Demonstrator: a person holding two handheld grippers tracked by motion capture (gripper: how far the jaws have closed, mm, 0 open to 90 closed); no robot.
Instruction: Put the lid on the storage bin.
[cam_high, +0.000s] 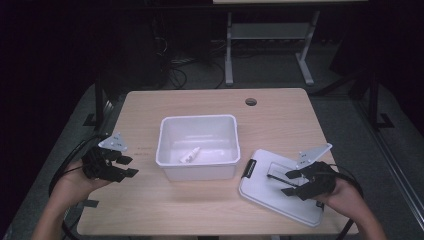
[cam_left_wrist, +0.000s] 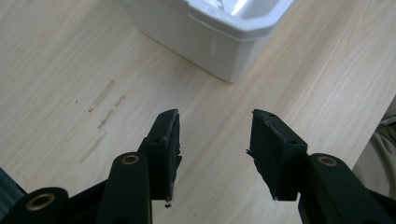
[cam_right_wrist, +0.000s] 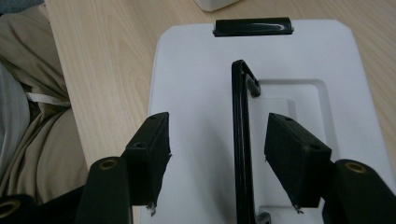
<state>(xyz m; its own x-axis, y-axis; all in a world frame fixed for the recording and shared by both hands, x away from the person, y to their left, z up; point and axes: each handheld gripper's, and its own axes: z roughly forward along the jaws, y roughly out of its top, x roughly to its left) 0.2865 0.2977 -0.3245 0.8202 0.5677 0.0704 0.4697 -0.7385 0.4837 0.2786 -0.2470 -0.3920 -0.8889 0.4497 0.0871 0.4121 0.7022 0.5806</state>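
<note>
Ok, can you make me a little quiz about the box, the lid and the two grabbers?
1. True or false: the lid is on the box.
2. What lies inside the box?
3. What runs between the right gripper's fingers: A) black handle, B) a spoon, C) nothing?

Key:
1. False: the lid lies flat on the table, right of the box.
2. A small white thing, too small to tell what.
3. A. The fingers stand apart and do not press it. The left gripper is open too, with nothing between.
</note>
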